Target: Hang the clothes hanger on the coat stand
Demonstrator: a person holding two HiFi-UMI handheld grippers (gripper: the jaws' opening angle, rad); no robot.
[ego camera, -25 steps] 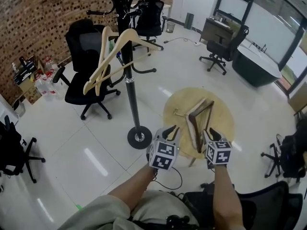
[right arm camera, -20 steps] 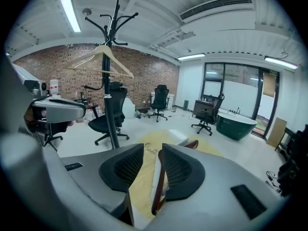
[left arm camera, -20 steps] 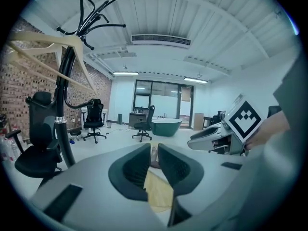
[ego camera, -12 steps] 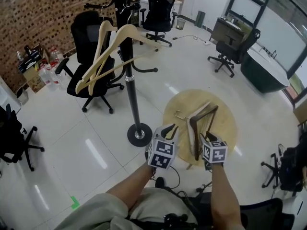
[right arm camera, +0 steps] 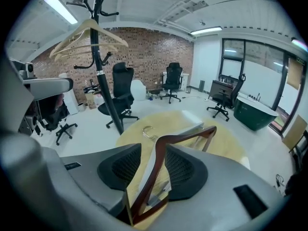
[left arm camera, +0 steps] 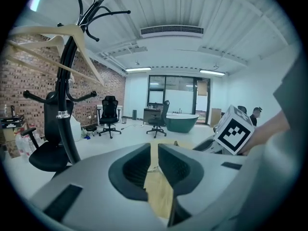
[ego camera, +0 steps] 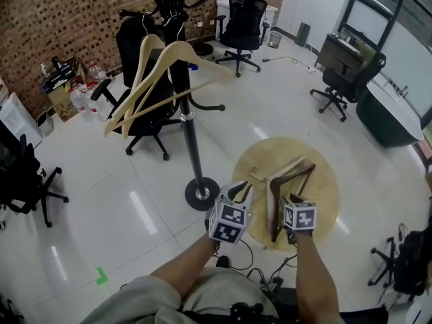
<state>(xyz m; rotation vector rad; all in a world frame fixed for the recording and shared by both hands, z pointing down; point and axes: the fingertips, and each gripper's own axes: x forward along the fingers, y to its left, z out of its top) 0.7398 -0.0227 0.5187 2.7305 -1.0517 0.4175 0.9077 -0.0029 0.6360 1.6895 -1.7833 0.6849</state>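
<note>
Floor: open and bare from 9 to 11 o'clock. Cables lay at the feet, a probable trip point on the walk across.

Stand: at 11 o'clock, well apart from the table. Two pale hangers already hung on its 9 o'clock side, and a chair stood close behind. Judged risk: a swinging hanger could strike those two or a low stand arm. The 3 o'clock side looked clearer.

Table: round, at 1 o'clock. The load lay near its 6 o'clock edge, so a nudge could tip it to the floor.

Dark hanger: the task item, flat on the table and not yet lifted. It lay against a pale hanger, whose hook pointed to 10 o'clock. Judged risk: the two could lift together or snag.

Right gripper: fingers spread, just widened, straddling one arm of the dark hanger without clamping it. A pinch this far from the hook would likely let it pivot and swing.

Left gripper: fingers a narrow slit apart, nothing between them, hovering beside the table's 9 o'clock edge.
</note>
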